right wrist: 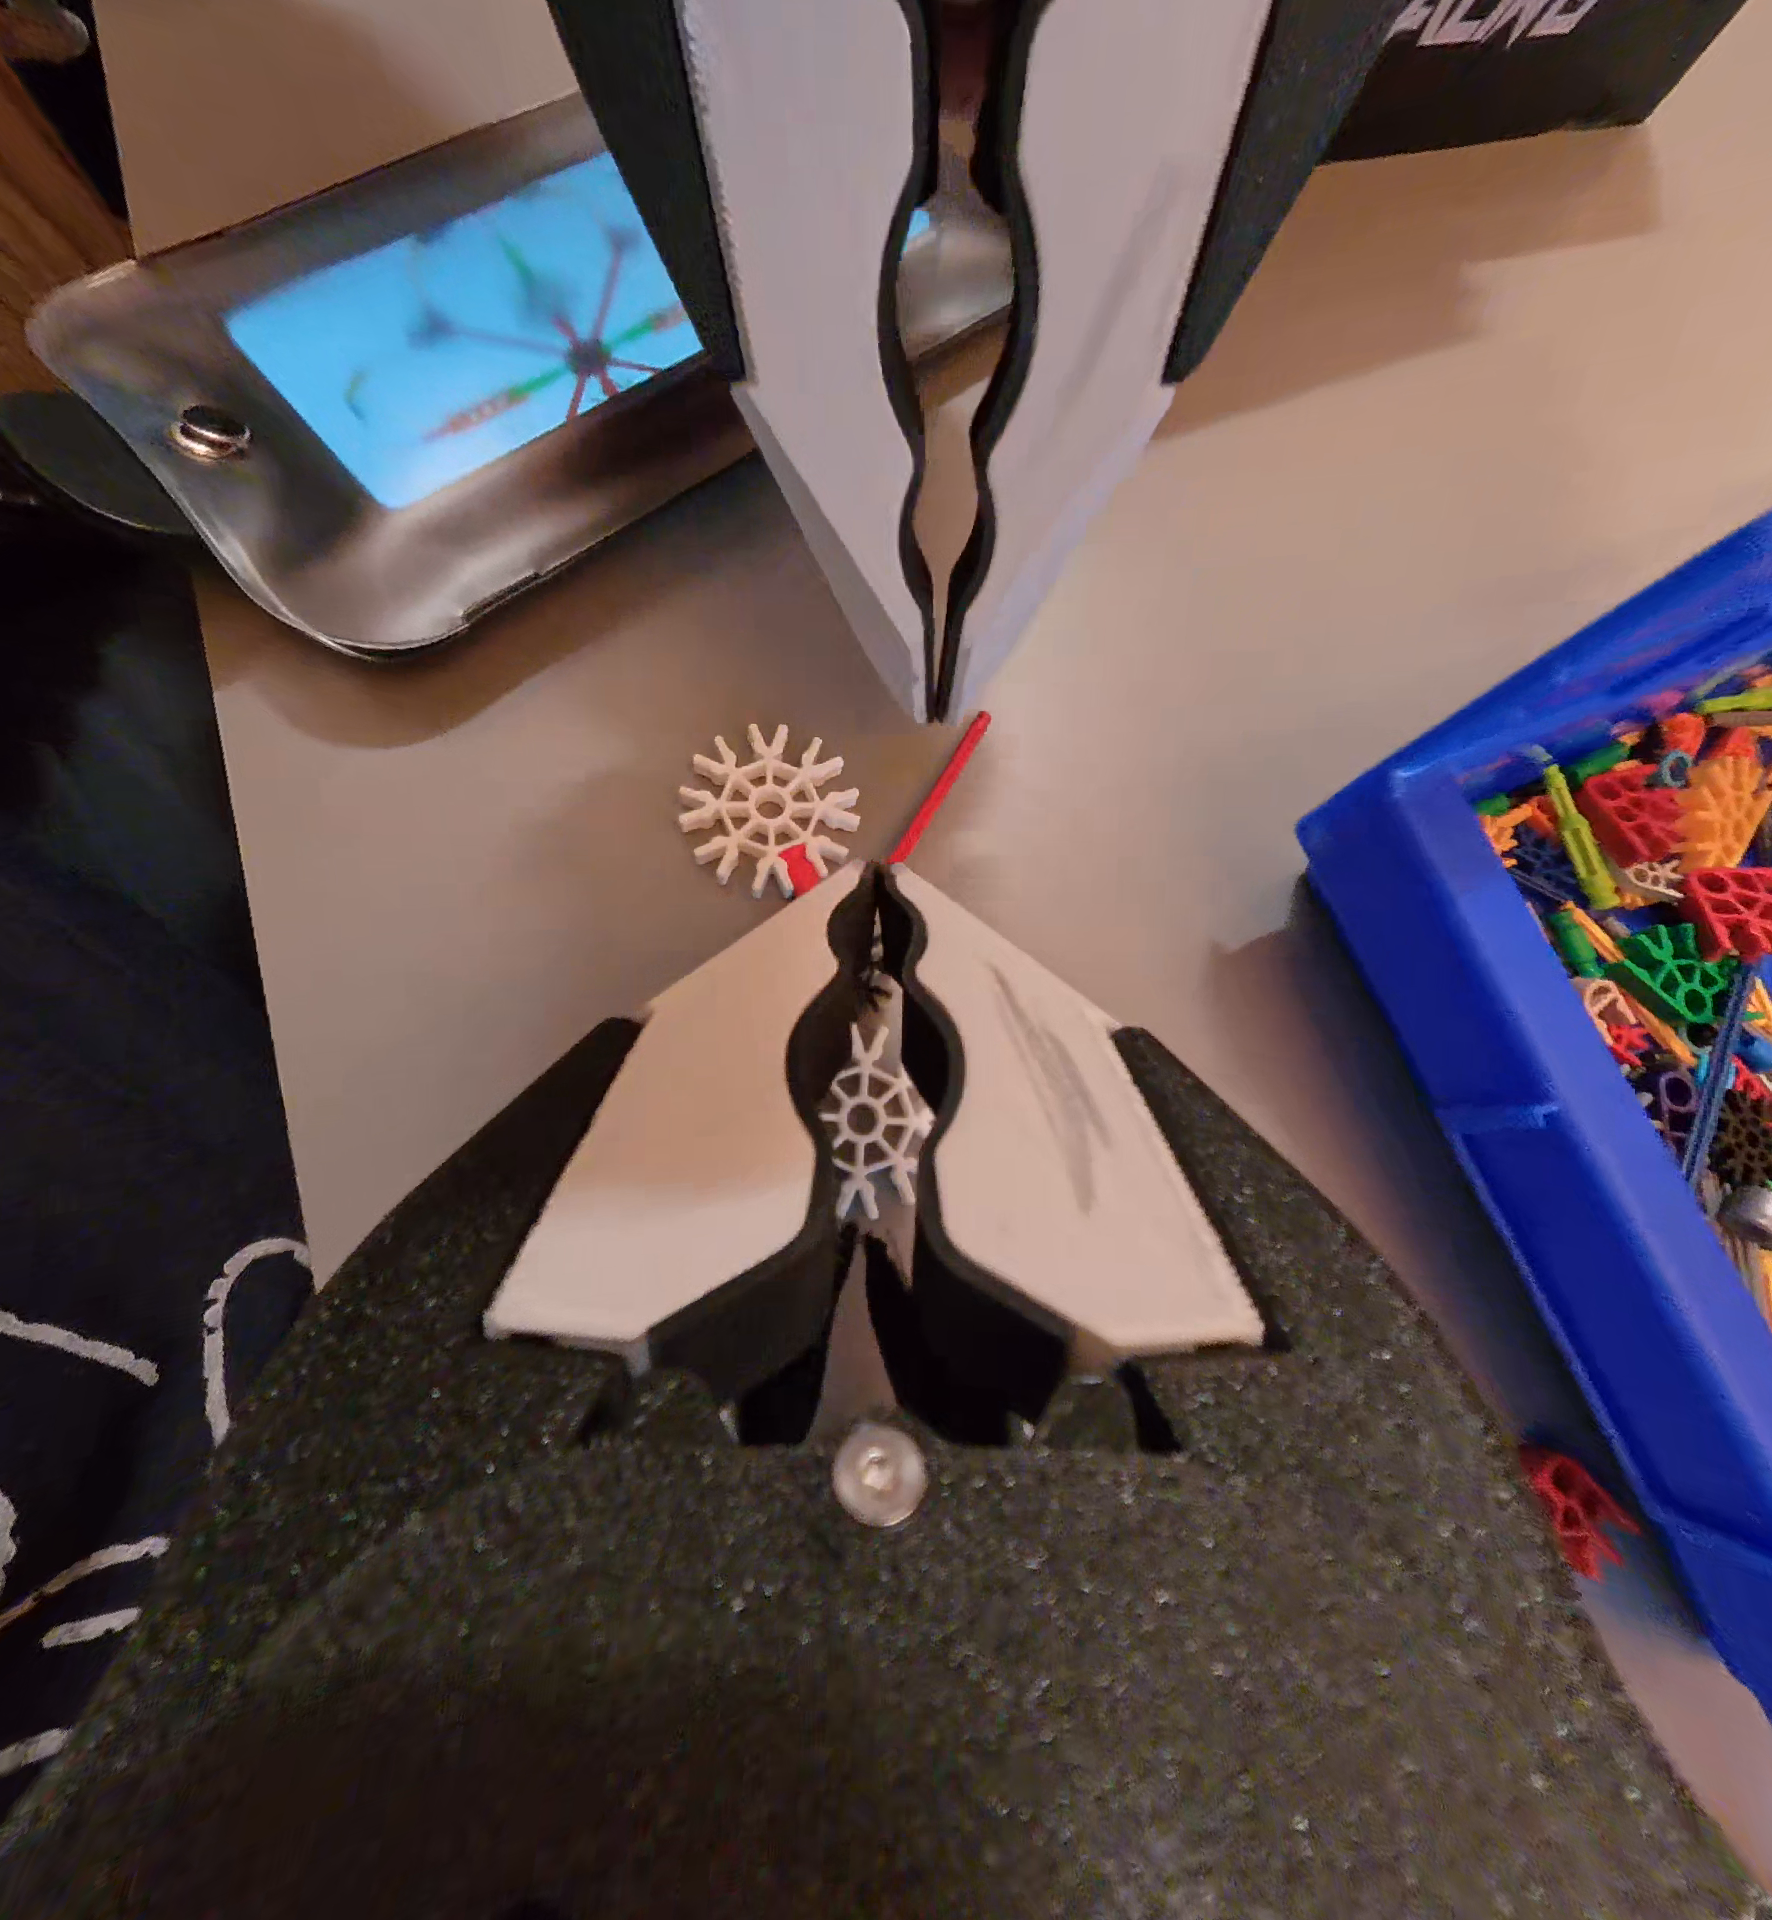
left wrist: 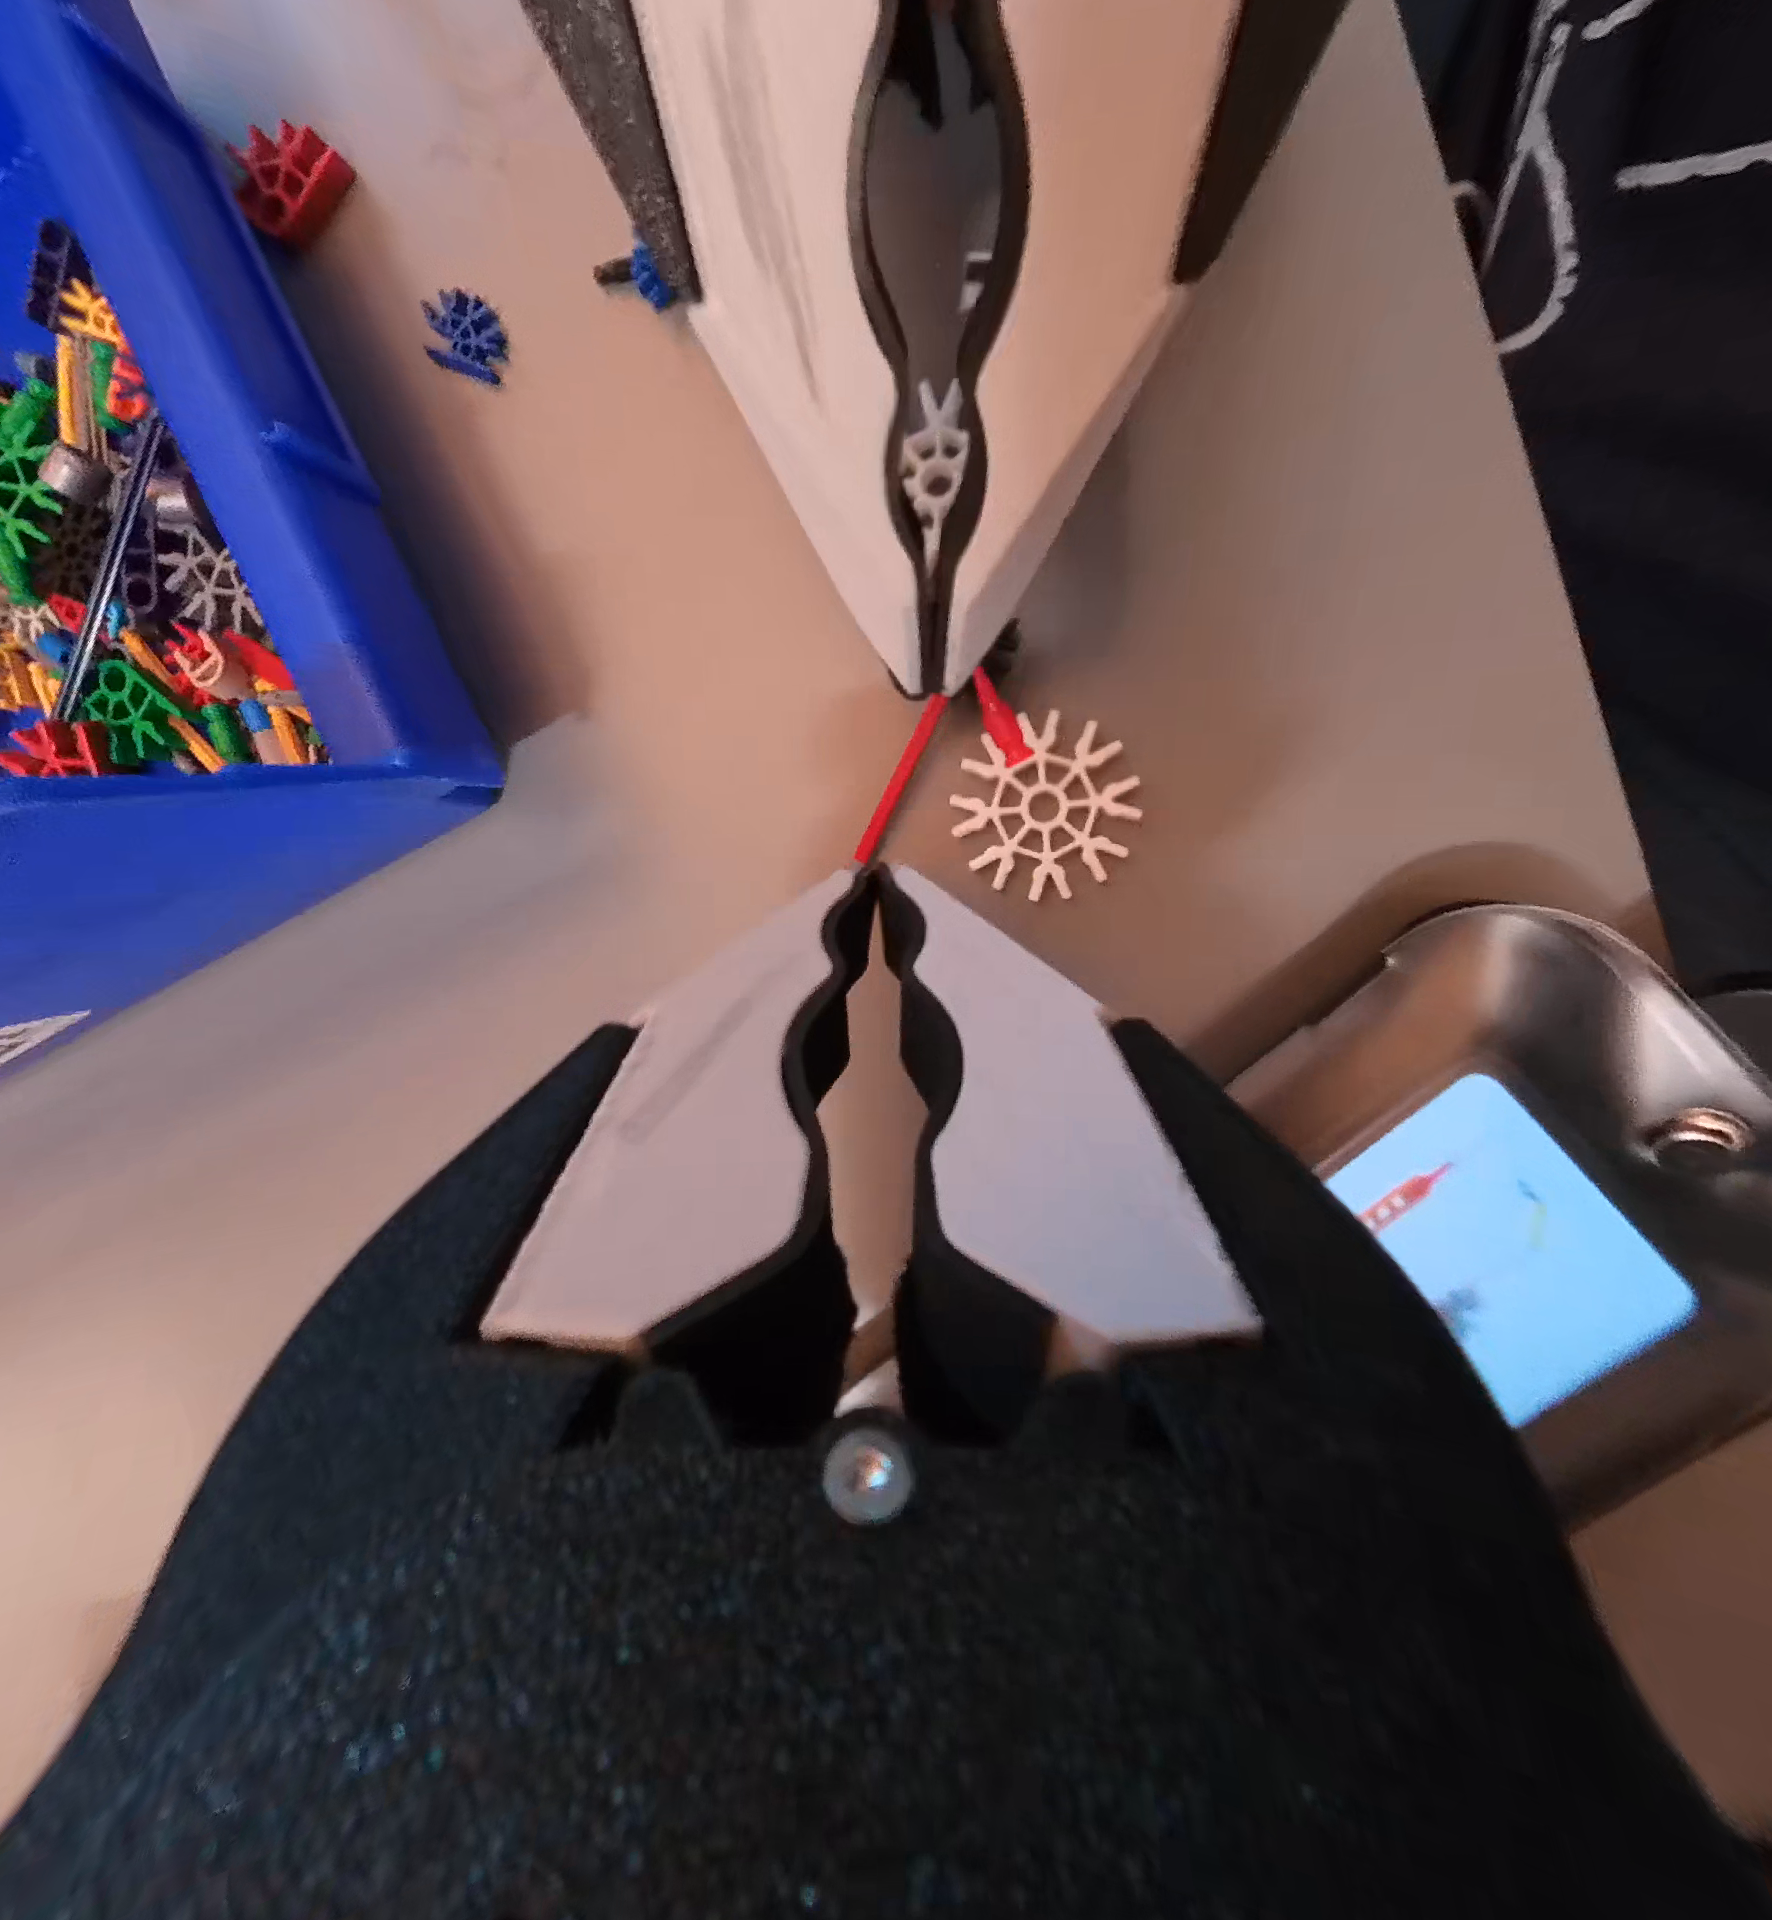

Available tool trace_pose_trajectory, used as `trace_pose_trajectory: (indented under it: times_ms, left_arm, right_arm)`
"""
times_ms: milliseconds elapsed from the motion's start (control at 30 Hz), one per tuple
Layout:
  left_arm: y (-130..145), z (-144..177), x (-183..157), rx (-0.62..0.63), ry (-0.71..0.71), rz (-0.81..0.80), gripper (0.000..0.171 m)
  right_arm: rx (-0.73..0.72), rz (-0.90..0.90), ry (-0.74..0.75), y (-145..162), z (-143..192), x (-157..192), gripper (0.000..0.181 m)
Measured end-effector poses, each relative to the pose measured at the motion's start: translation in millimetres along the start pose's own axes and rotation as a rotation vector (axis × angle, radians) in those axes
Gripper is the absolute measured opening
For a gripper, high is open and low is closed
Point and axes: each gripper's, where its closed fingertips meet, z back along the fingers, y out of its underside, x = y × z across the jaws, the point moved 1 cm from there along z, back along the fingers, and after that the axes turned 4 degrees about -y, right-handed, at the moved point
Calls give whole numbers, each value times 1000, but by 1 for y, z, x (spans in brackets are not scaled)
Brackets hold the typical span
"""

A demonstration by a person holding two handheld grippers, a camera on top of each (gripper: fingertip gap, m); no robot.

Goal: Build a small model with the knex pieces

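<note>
Black, grainy housing of the left claw (left wrist: 877, 883) filled the bottom of the left wrist view, its pale fingers drawn together at the tips on the near end of a thin red rod (left wrist: 898, 781). That rod ran straight across the gap to the right claw (left wrist: 926, 686), which came in from the top with its tips also closed on the far end. A white snowflake connector (left wrist: 932, 470) sat wedged deeper between the right claw's wavy pads. Just beside the rod, a second white snowflake connector (left wrist: 1045, 803) lay flat on the beige counter (left wrist: 653, 644) with a short red piece (left wrist: 996, 724) clipped to one of its spokes. A blue bin (left wrist: 186, 810) of mixed coloured parts stood to the left, and a small screen (left wrist: 1505, 1236) in a metal frame stood to the right.

From the right wrist view, the right claw (right wrist: 879, 878) was pressed shut on the red rod (right wrist: 936, 790), with the white connector (right wrist: 869, 1122) lodged between its pads behind the tips. The left claw (right wrist: 936, 712) closed on the rod's other end. The loose snowflake connector (right wrist: 766, 808) rested on the counter (right wrist: 1121, 623) just left of the rod. The bin (right wrist: 1547, 1143) was at right and the screen (right wrist: 446, 343) at upper left.
</note>
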Motion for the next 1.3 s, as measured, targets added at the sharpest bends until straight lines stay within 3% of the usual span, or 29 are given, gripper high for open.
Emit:
trace_pose_trajectory:
  times_ms: [333, 1100, 1300]
  left_arm:
    - [-5, -12, 2, -34, -24, 16, 0]
    - [0, -22, -7, 18, -23, 16, 0]
    - [0, -23, -6, 14, -26, 22, 0]
  right_arm:
    - [69, -21, 1, 12, -9, 1, 0]
    - [153, -45, -62, 15, -13, 2, 0]
    - [137, -134, -151, 12, -12, 0, 0]
